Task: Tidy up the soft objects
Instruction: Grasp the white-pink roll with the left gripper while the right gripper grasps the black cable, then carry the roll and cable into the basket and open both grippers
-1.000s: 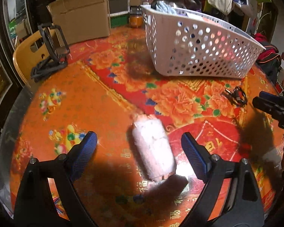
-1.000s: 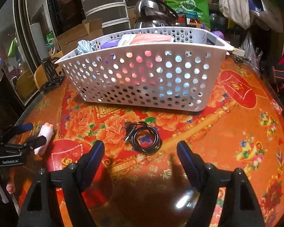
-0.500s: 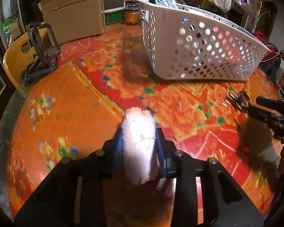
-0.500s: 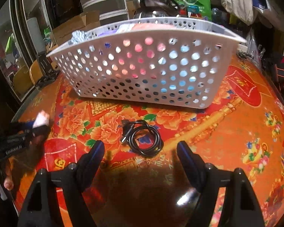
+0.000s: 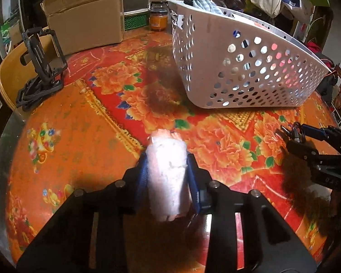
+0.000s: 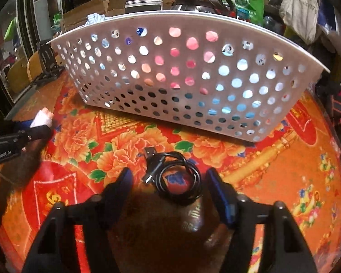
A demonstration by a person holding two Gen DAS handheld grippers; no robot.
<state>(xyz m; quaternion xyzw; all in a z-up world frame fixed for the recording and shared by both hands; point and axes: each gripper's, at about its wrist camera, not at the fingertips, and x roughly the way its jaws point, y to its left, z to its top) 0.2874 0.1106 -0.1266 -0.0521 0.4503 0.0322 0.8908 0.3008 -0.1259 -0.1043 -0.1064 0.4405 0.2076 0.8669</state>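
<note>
Closed since a second ago, left tool (image 5: pixel 168 173) clamps the pink roll (image 5: pixel 167 177); right tool (image 6: pixel 169 182) gapes around the cable (image 6: pixel 175 177).

Coiled black cable (image 6: pixel 174 177) on floral red-orange tablecloth (image 5: pixel 84 122). Cardboard box (image 5: pixel 84 16), orange-filled jar (image 5: pixel 158 16), black phone stand (image 5: pixel 42 68) at far edge; wooden chair (image 5: pixel 9 72) beyond.

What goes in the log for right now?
left tool: shut on roll | right tool: open over cable | basket: ahead
</note>
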